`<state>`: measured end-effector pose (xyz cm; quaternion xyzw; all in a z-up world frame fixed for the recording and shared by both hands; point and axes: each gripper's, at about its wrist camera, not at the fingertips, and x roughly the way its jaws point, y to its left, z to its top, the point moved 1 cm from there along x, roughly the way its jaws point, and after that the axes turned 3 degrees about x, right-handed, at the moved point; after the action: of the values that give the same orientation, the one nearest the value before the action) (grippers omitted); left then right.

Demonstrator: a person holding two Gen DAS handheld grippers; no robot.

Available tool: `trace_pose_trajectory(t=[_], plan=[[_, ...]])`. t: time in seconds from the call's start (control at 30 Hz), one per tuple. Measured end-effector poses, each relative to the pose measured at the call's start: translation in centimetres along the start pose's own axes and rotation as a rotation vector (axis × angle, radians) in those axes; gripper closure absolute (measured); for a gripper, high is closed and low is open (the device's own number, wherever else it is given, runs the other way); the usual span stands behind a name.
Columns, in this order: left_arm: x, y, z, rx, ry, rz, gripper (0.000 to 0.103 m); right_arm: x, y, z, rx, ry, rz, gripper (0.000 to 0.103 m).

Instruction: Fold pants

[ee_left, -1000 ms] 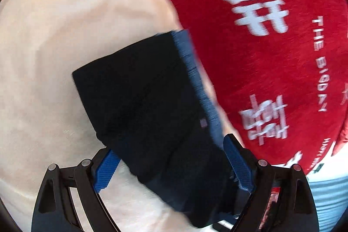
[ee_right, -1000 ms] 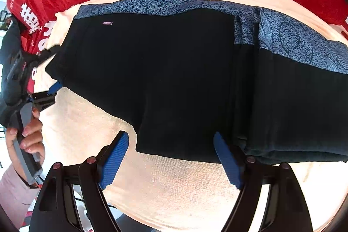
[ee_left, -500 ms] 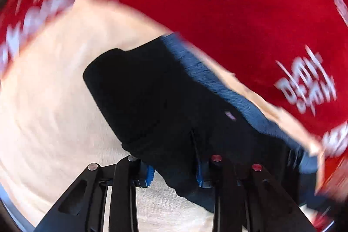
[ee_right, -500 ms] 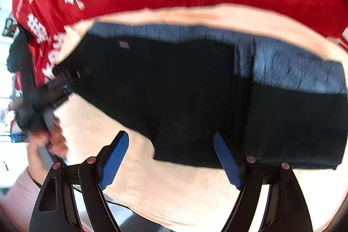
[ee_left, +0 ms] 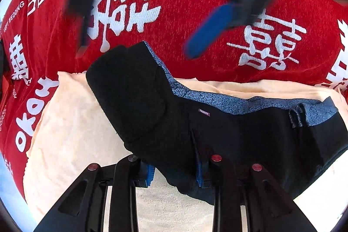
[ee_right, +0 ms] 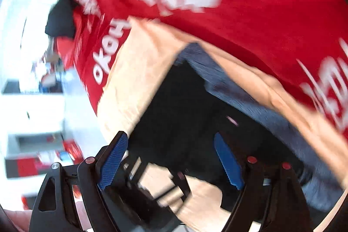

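Note:
Black pants (ee_left: 174, 123) with a blue patterned waistband (ee_left: 217, 99) lie folded on a cream towel (ee_left: 71, 129). My left gripper (ee_left: 174, 169) is shut on the near edge of the pants, with fabric bunched between its blue pads. My right gripper (ee_right: 169, 160) is open and empty, hovering over the left end of the pants (ee_right: 184, 112); the view is blurred. It also shows blurred at the top of the left wrist view (ee_left: 152, 40), above the pants.
A red cloth with white characters (ee_left: 195, 3) covers the surface beyond and left of the towel. In the right wrist view the left gripper's body (ee_right: 139, 184) lies below the open jaws. A bright white room area (ee_right: 26, 84) lies at the left.
My left gripper stays shut on the pants edge and has swung its view. My right gripper has moved left, up over the pants' left end above the left gripper.

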<state>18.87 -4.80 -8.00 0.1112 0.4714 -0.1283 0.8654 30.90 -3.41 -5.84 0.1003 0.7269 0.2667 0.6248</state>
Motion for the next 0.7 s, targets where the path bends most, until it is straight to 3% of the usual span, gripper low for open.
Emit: trace_pose_trajectory(t=[0.2, 0.23, 0.27, 0.3, 0.33, 0.53, 0.7], plan=[[-0.1, -0.9, -0.2, 0.038, -0.023, 0.015, 0.073, 5.2, 1.5, 1.8, -0.021, 0.161, -0.127, 0.018], [-0.1, -1.0, -0.2, 0.038, -0.021, 0.013, 0.073, 5.4, 1.2, 1.6, -0.024, 0.170, -0.146, 0.024], [-0.1, -1.0, -0.1, 0.032, -0.013, 0.007, 0.073, 5.4, 0.8, 1.4, -0.030, 0.169, -0.166, 0.038], [0.0, -1.0, -0.1, 0.024, -0.002, -0.003, 0.073, 5.1, 0.8, 1.1, -0.030, 0.170, -0.165, 0.071], [-0.3, -1.2, 0.1, 0.024, -0.010, -0.013, 0.073, 4.6, 0.4, 0.8, -0.027, 0.165, -0.152, 0.081], [-3.5, -4.6, 1.6, 0.090, -0.074, -0.078, 0.073, -1.4, -2.6, -2.5, 0.023, 0.015, -0.013, 0.083], [-6.3, -9.3, 2.7, 0.153, -0.105, -0.162, 0.073, -7.5, -7.1, -7.8, 0.118, -0.133, 0.123, 0.083]])
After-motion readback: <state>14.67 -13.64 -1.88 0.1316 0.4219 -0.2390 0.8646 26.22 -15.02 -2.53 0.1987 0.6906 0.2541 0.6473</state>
